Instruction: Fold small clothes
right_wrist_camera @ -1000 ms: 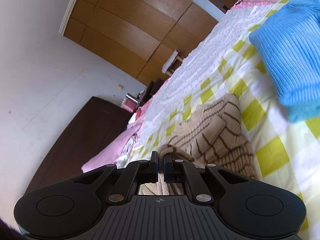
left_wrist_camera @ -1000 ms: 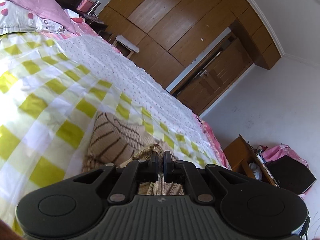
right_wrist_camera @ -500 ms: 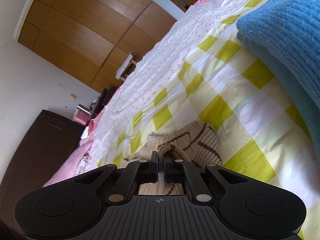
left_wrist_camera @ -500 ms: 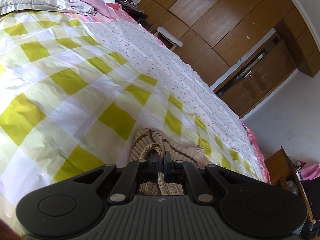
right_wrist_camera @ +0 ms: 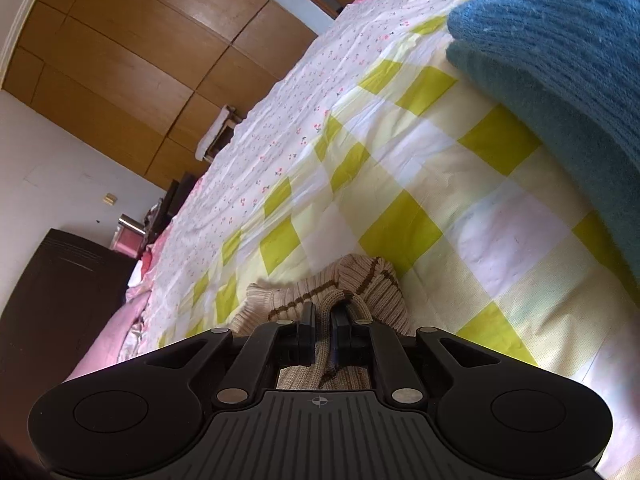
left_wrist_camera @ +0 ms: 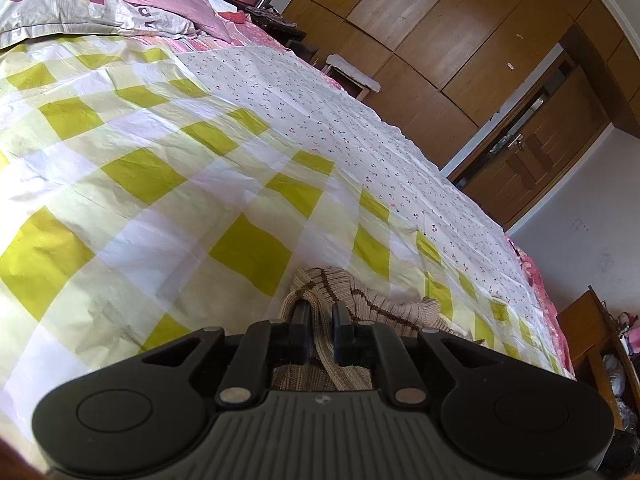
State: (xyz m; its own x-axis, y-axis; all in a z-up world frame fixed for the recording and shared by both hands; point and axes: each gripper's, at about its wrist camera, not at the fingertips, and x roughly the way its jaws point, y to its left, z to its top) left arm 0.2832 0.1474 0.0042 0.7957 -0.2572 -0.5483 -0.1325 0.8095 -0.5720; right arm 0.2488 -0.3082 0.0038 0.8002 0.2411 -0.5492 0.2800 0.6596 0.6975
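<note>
A small beige knit garment with brown stripes (left_wrist_camera: 340, 296) lies bunched on the yellow-and-white checked bedspread (left_wrist_camera: 160, 208), low in both wrist views. My left gripper (left_wrist_camera: 321, 320) has its jaws opening, and a fold of the knit hangs loosely between the fingers with a gap beside it. My right gripper (right_wrist_camera: 324, 318) is also opening over the same garment (right_wrist_camera: 360, 284). A strip of knit still sits between its fingers, and a dark gap shows on one side. Most of the garment is hidden under the gripper bodies.
A folded blue knit (right_wrist_camera: 560, 60) rests on the bed to the right of my right gripper. Pillows (left_wrist_camera: 80, 4) lie at the bed's head. Wooden wardrobes (left_wrist_camera: 440, 20) and a small stool (left_wrist_camera: 352, 76) stand beyond the far edge of the bed.
Both grippers came down and forward with the beige knit onto the bedspread, then stopped. Their jaws, tightly shut on the fabric before, now stand slightly apart.
</note>
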